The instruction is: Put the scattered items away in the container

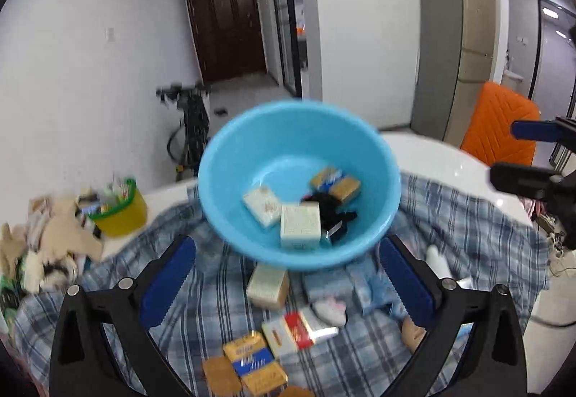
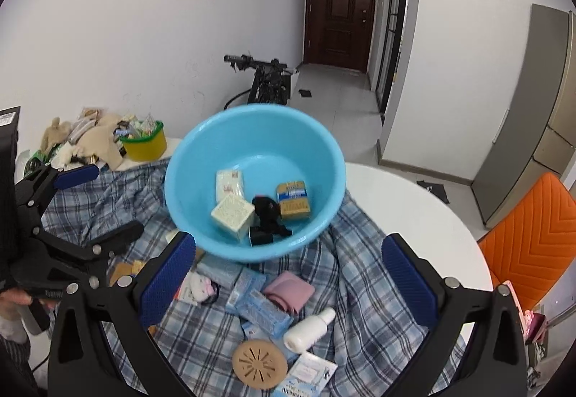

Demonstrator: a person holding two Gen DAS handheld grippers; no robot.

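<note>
A blue plastic basin (image 1: pixel 252 148) (image 2: pixel 201 159) stands on a plaid cloth (image 1: pixel 468 217) (image 2: pixel 108 195) and holds small boxes and a black item. My left gripper (image 1: pixel 288 285) is open and empty above a cream box (image 1: pixel 268 285), a red-and-white pack (image 1: pixel 298 328) and gold-and-blue packs (image 1: pixel 250 359). My right gripper (image 2: pixel 288 278) is open and empty above a pink pouch (image 2: pixel 289 289), blue packets (image 2: pixel 262 310), a white bottle (image 2: pixel 309 330) and a tan round disc (image 2: pixel 259 362). Each gripper shows in the other's view, the right (image 1: pixel 518 152) and the left (image 2: pixel 86 202).
A yellow tub (image 1: pixel 120 211) (image 2: pixel 144 141) full of items and beige cloth clutter (image 2: pixel 93 138) sit at the table's far left. The white round table (image 2: pixel 414 217) has an orange chair (image 2: pixel 532 235) at its right. A bicycle (image 2: pixel 266 84) stands behind.
</note>
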